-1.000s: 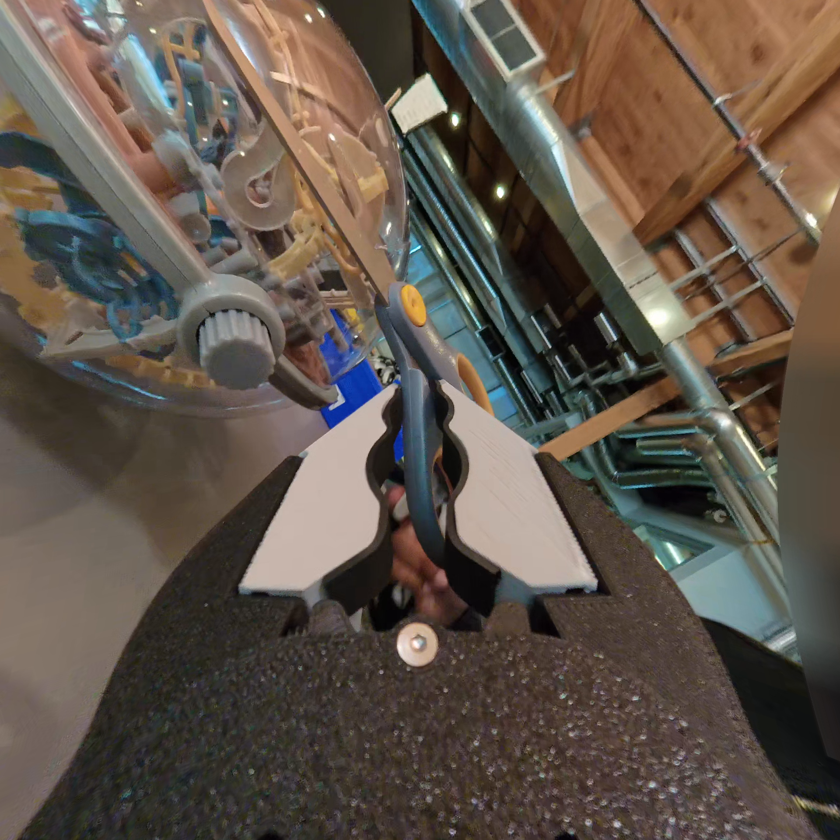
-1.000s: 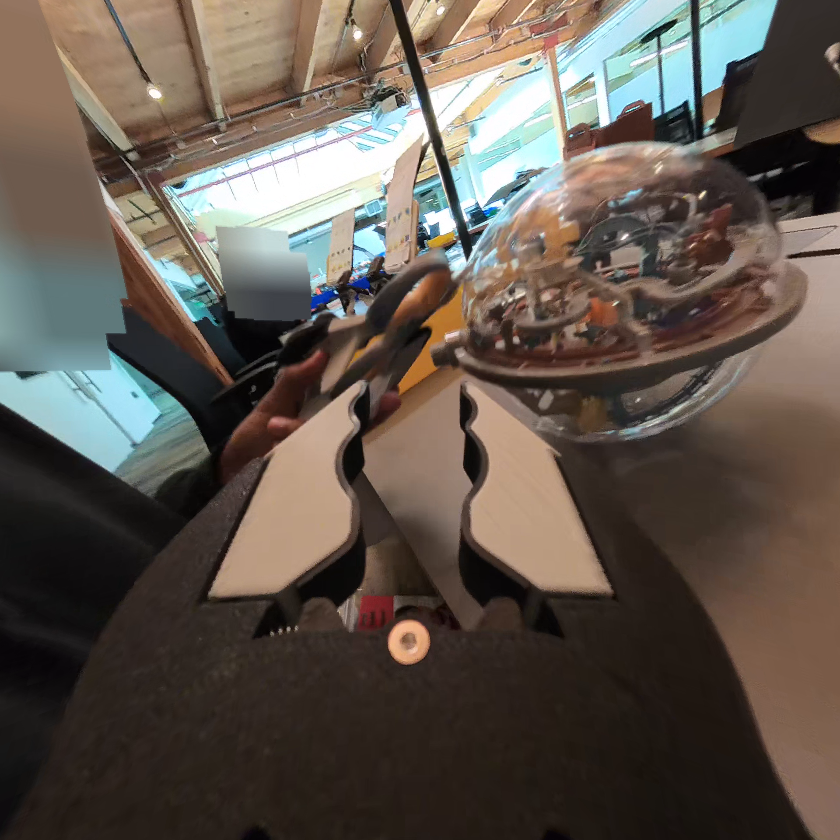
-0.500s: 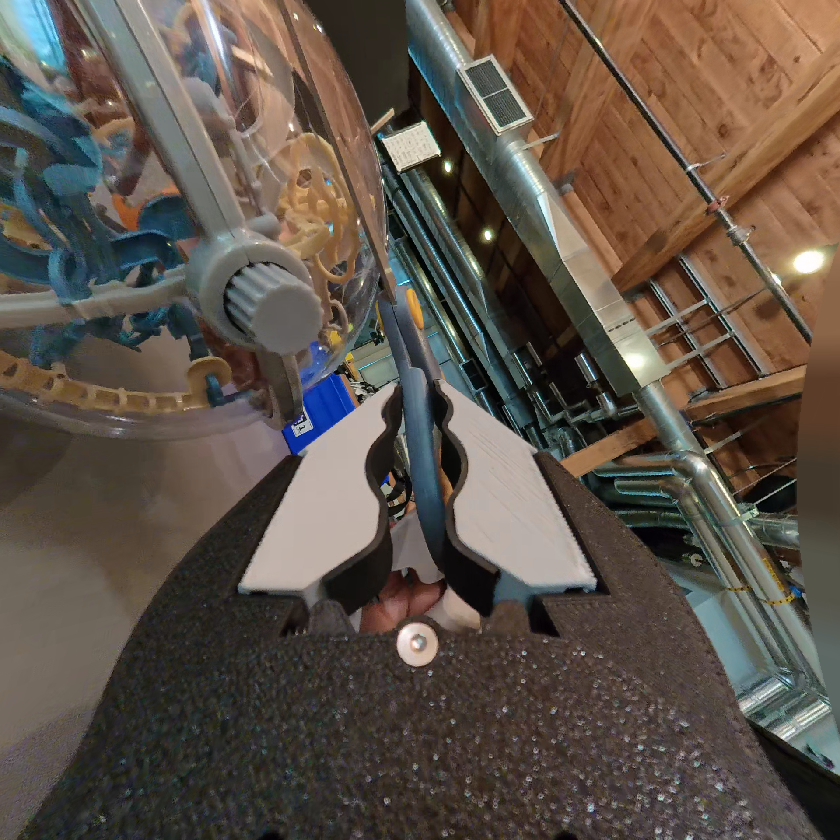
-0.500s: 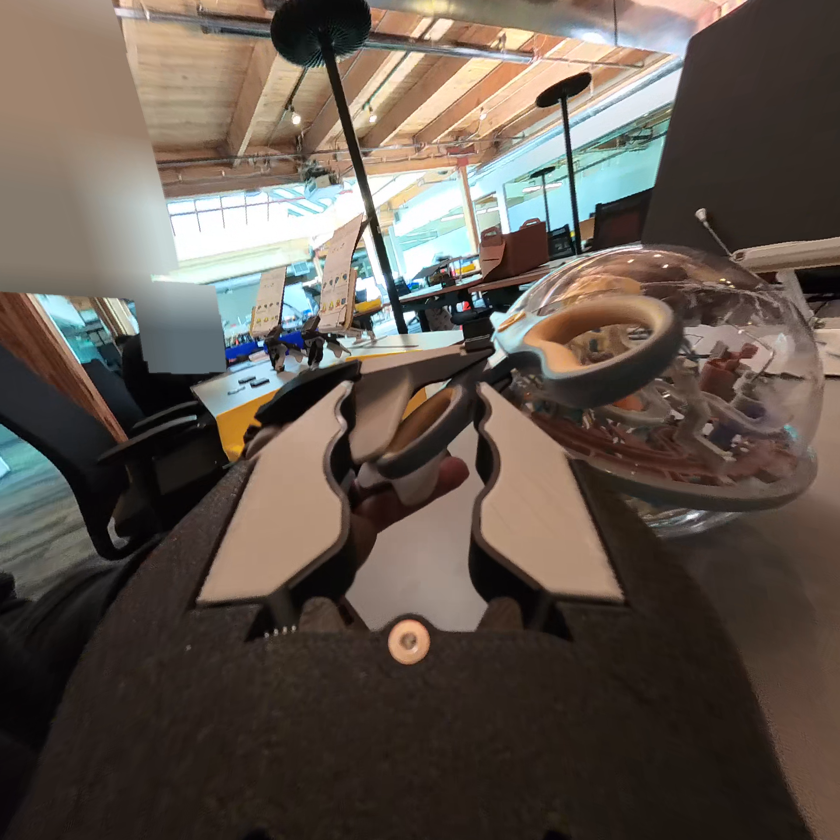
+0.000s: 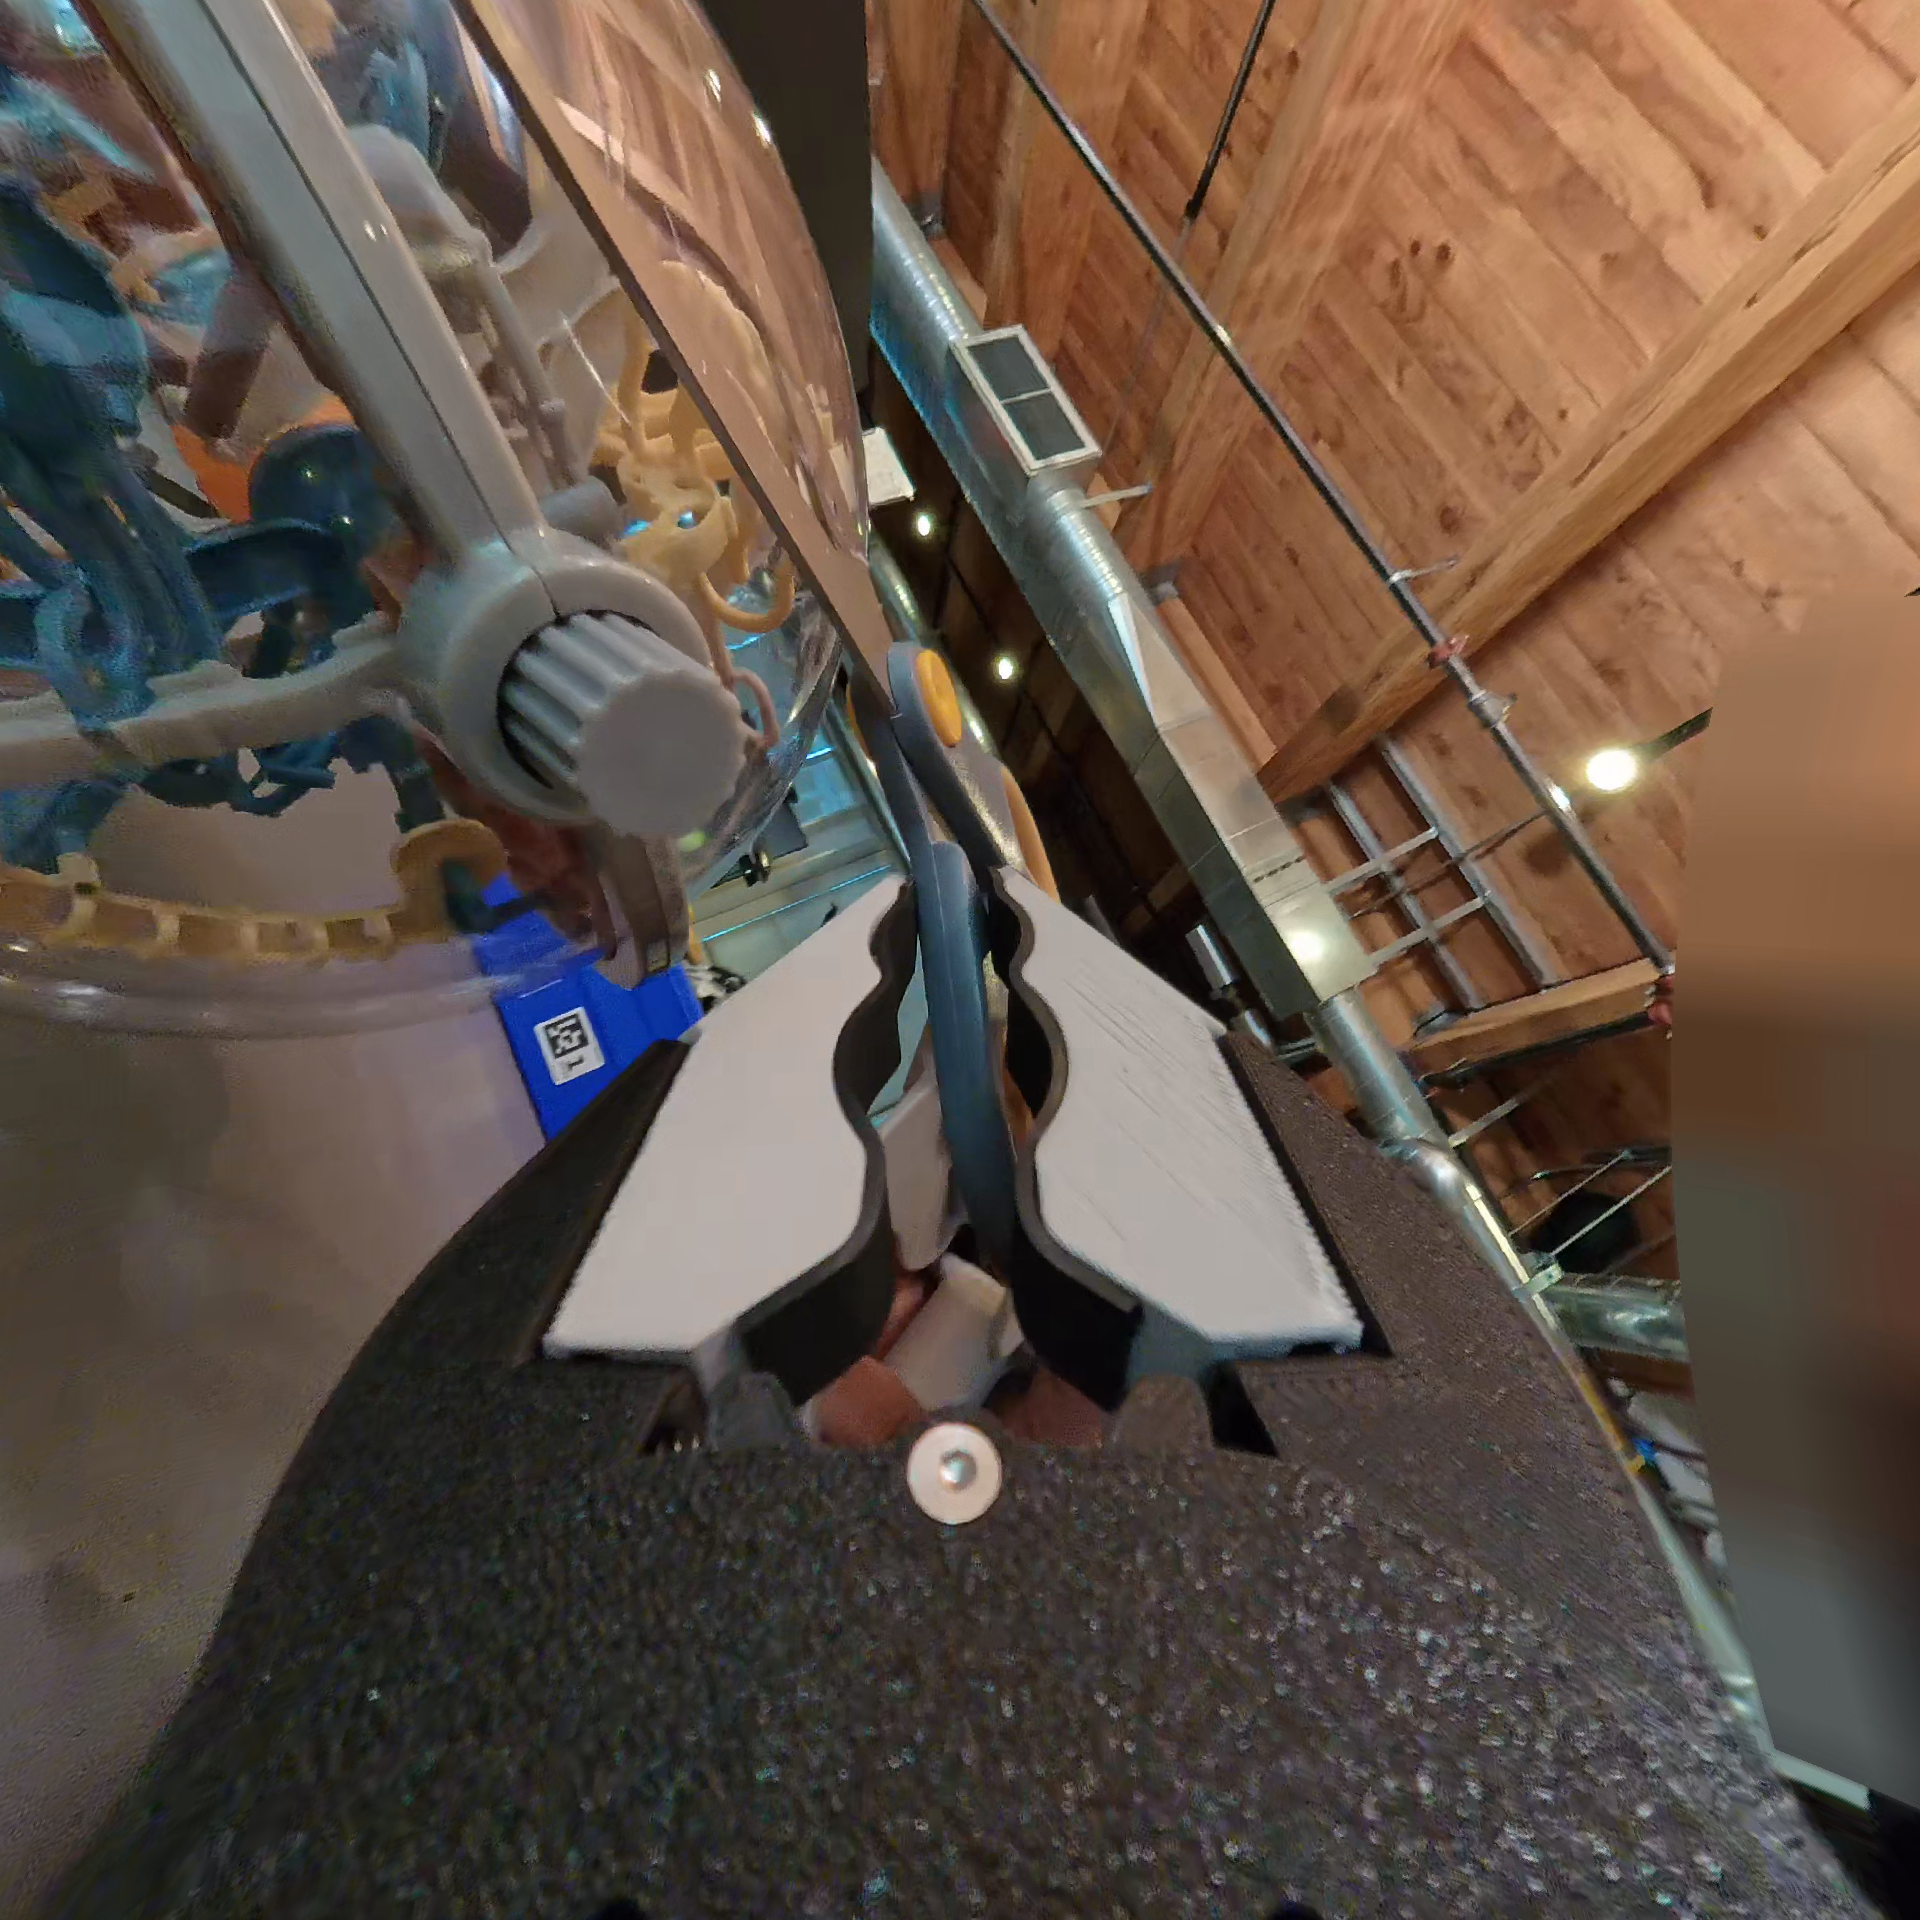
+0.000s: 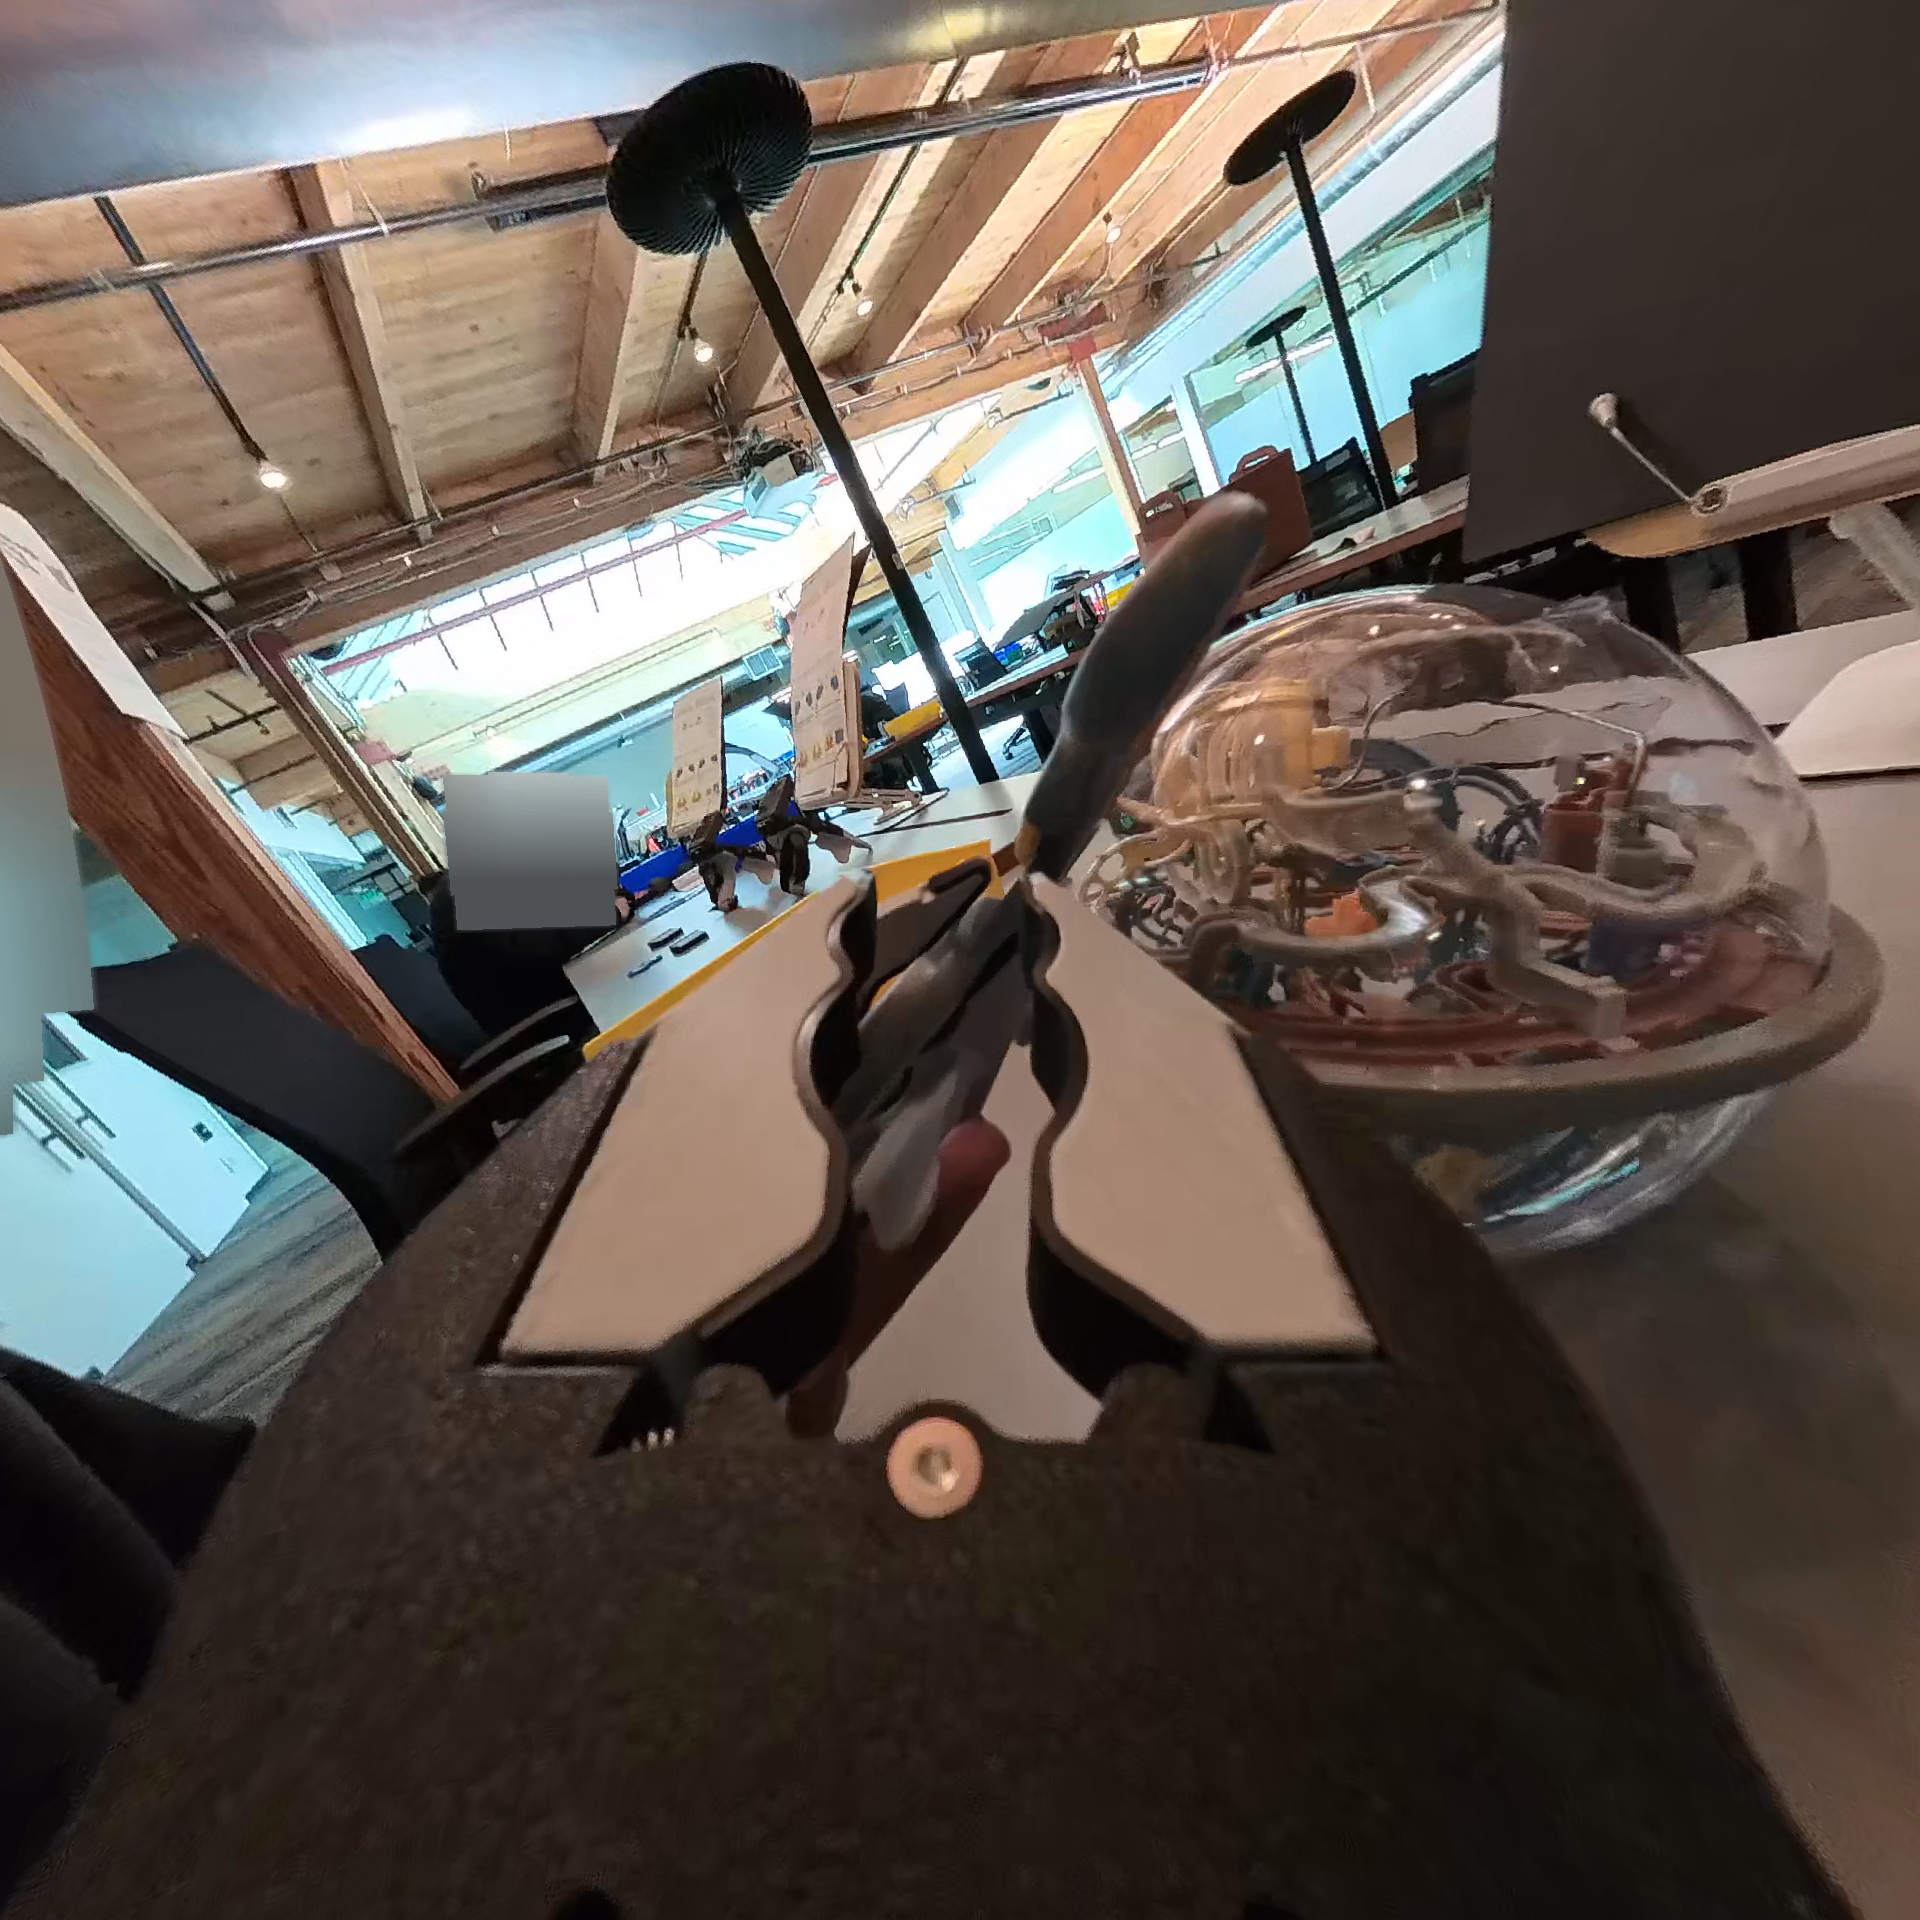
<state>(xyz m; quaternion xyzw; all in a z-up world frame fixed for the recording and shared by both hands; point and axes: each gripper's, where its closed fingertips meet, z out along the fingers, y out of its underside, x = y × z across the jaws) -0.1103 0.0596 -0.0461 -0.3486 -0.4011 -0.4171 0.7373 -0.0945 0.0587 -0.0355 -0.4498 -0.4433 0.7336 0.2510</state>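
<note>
Two hand-held grippers in view, both on one pair of scissors.

Left hand-held gripper (image 5: 951, 935): fingers pressed in on the grey scissors (image 5: 961, 1049), pinching the dark grey handle loop edge-on between the white pads (image 5: 1132, 1122). Orange pivot screw and orange handle lining show just past the fingertips. Scissors are held off the worktop (image 5: 208, 1247), blade end pointing up and away toward the ceiling ducting (image 5: 1132, 665). Bare fingers of a person's hand (image 5: 862, 1403) visible low in the gap behind the pads.

Right hand-held gripper (image 6: 945, 904): fingers partly spread, gap narrow at the tips. Scissors (image 6: 1132, 675) sit between the tips and rise above them, one dark handle loop sticking up. Cannot tell whether the pads actually bear on it. The other gripper and a fingertip (image 6: 971, 1153) show in the gap.

Clear plastic maze ball (image 6: 1507, 883) with a grey equator ring rests on the grey worktop (image 6: 1714, 1455), just right of the right gripper, close behind the scissors. In the left wrist view the ball (image 5: 364, 520) fills the upper left, its grey ribbed knob (image 5: 634, 727) just left of the scissors; touching or not, can't tell.

Background: blue bin (image 5: 582, 1018), black floor lamp (image 6: 810, 436), black panel (image 6: 1704, 239) at the worktop's far right.
</note>
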